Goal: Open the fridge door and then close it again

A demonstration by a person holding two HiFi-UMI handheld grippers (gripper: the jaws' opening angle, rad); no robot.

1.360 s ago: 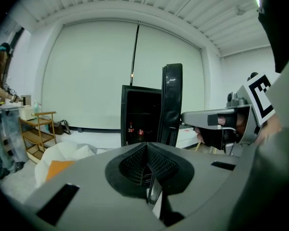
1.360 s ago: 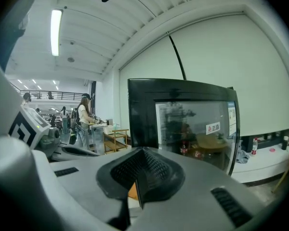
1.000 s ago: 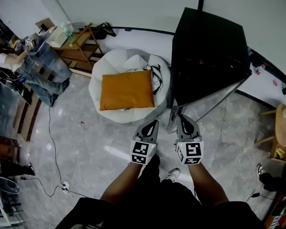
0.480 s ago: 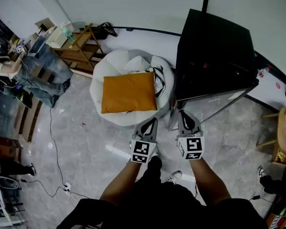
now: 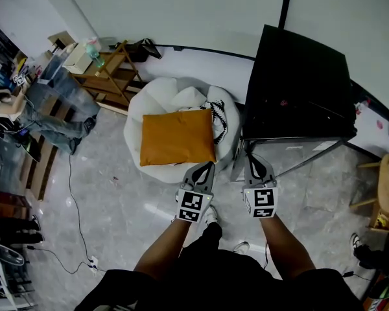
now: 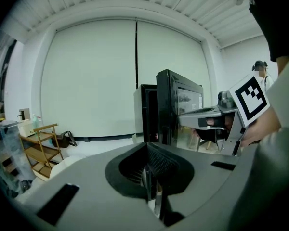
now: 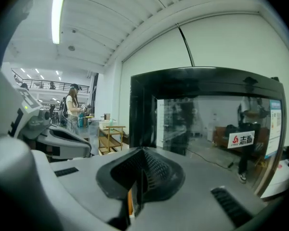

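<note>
From the head view, my left gripper (image 5: pixel 206 168) and right gripper (image 5: pixel 251 162) were side by side above the grey floor (image 5: pixel 110 199), both pointing toward the white wall (image 5: pixel 181 11). The fridge (image 5: pixel 298 83), a black cabinet, stood upright on the floor against that wall. Its long axis was vertical and its glass door (image 5: pixel 292 153) faced me. My right gripper's tip was near the door's lower left corner. A white beanbag (image 5: pixel 175 99) with an orange cushion (image 5: pixel 177 137) lay just left of the fridge.

In the left gripper view, my jaws were clenched together with nothing between them. The fridge rose tall ahead, right of centre.

In the right gripper view, my jaws were likewise pressed together and empty. The glass door filled the space ahead, with a red-and-white sticker (image 7: pixel 243 139) near its right edge.
</note>
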